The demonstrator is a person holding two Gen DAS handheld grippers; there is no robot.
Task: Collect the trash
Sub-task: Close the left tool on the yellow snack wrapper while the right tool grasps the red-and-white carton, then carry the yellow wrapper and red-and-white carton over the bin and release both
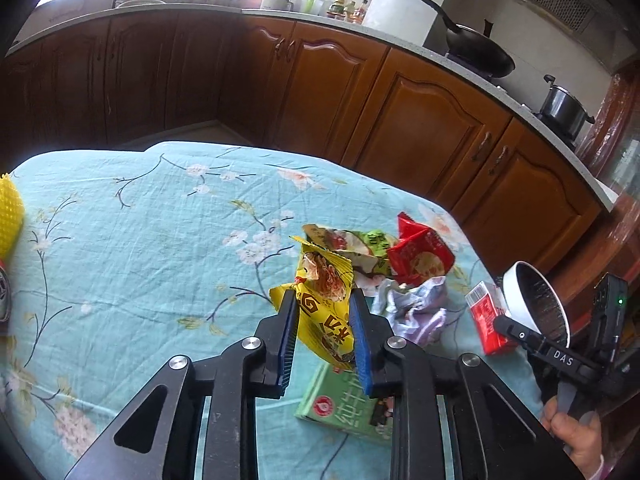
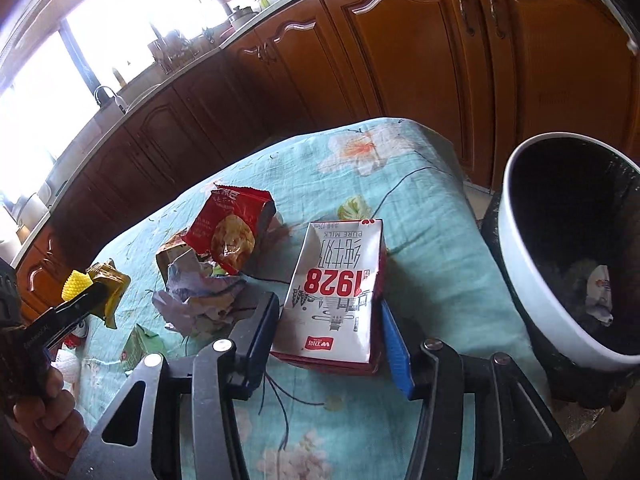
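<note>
Trash is being gathered: the left tool (image 1: pixel 324 312) is pinching a yellow noodle wrapper (image 1: pixel 326 304) above the floral-clothed worktop (image 1: pixel 140 240), over a green milk carton (image 1: pixel 344 408). The right tool (image 2: pixel 328 320) is standing spread, its fingers flanking the red-and-white 1928 milk carton (image 2: pixel 336 292) without visibly clamping it. Best practice, I judge, is carrying the wrapper clear of the pile before releasing over the white-rimmed bin (image 2: pixel 520 272) beside the worktop. The dark-lined bin is already holding some scraps, including a pale wrapper (image 2: pixel 600 292).
</note>
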